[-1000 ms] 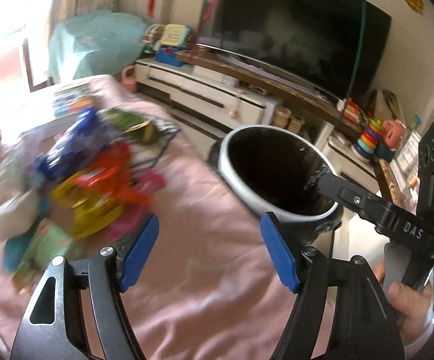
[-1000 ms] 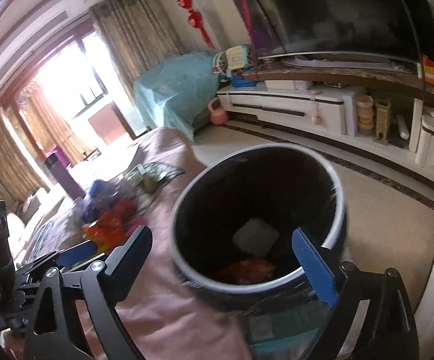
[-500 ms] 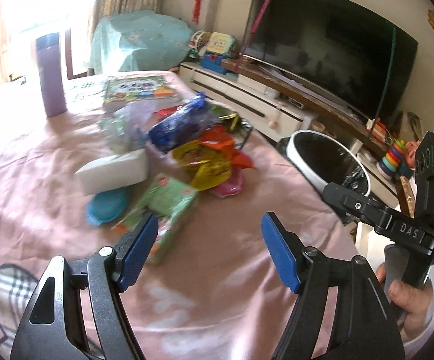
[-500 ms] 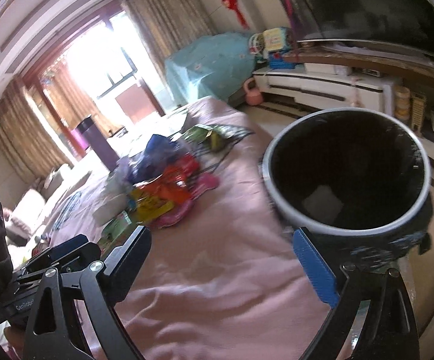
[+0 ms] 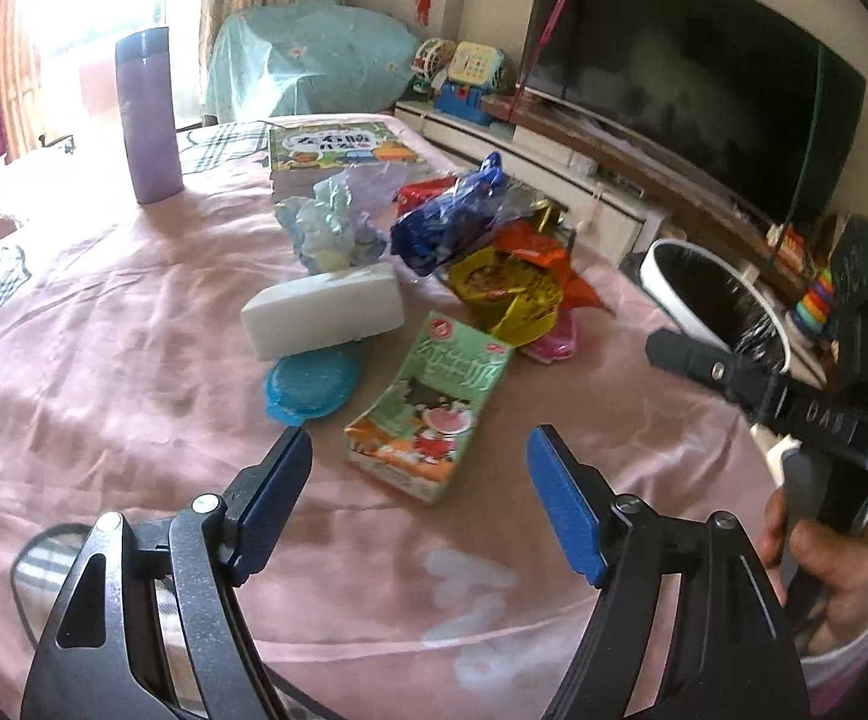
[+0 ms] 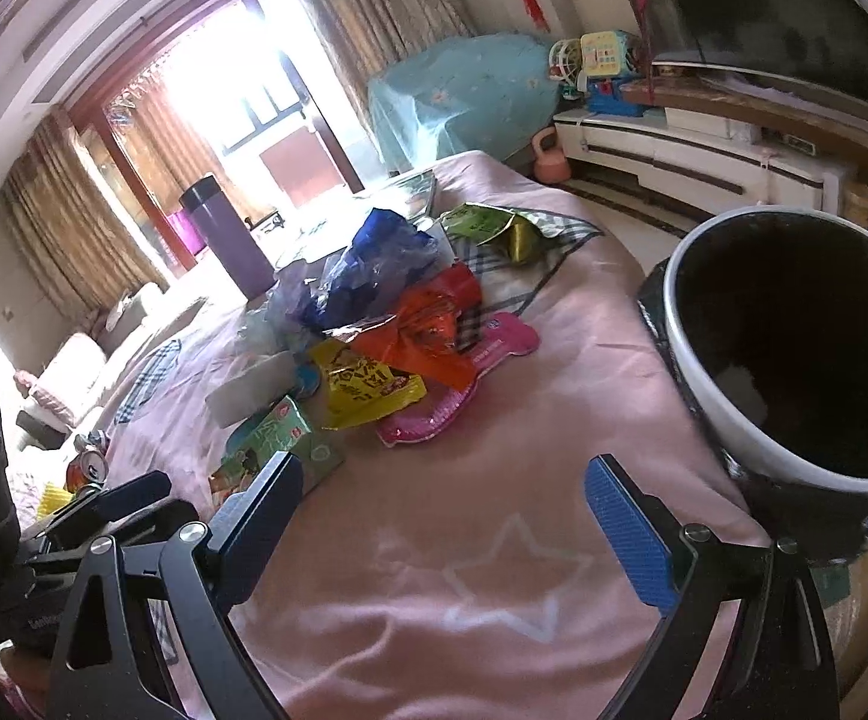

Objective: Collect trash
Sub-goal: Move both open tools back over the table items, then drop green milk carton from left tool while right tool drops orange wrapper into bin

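A pile of trash lies on the pink cloth (image 5: pixel 134 360): a green milk carton (image 5: pixel 434 402), a white foam block (image 5: pixel 323 315), a blue lid (image 5: pixel 308 384), a yellow wrapper (image 5: pixel 508 294), an orange wrapper (image 6: pixel 428 330), a blue bag (image 5: pixel 451 222) and a pink packet (image 6: pixel 439 408). My left gripper (image 5: pixel 419 498) is open and empty, just short of the carton. My right gripper (image 6: pixel 445 528) is open and empty over bare cloth, between the pile and the white-rimmed black bin (image 6: pixel 793 348) at the table's right edge. The bin also shows in the left wrist view (image 5: pixel 715 300).
A purple flask (image 5: pixel 149 114) and a picture book (image 5: pixel 338 147) stand behind the pile. A drink can (image 6: pixel 89 468) lies at the left. A TV cabinet (image 6: pixel 685 162) with toys runs along the far wall.
Both grippers have swung left from the bin toward the pile. The left one has dropped closer to the green carton. Both stay open and empty.
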